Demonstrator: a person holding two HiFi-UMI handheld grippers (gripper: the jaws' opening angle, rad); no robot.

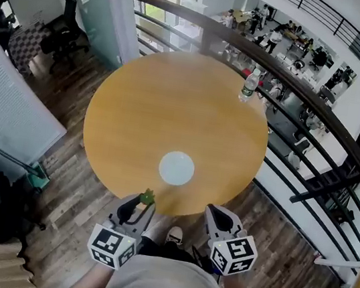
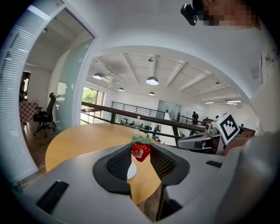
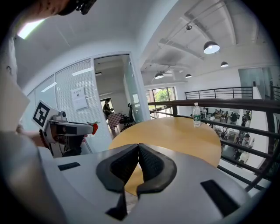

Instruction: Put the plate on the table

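Note:
A small white plate [image 1: 176,168] lies flat on the round wooden table [image 1: 137,113], near its front edge. My left gripper [image 1: 142,203] hovers just off that edge, shut on a red strawberry [image 1: 147,197] with green leaves. In the left gripper view the strawberry [image 2: 141,149] is pinched between the tips, with a sliver of the plate [image 2: 131,171] showing beyond. My right gripper [image 1: 214,212] is level with it to the right, shut and empty; its jaws [image 3: 138,152] meet at the tip.
A water bottle [image 1: 249,84] stands at the table's far right edge, also seen as the bottle [image 3: 196,114] in the right gripper view. A dark curved railing [image 1: 318,128] runs behind and right of the table. An office chair [image 1: 66,30] stands far left.

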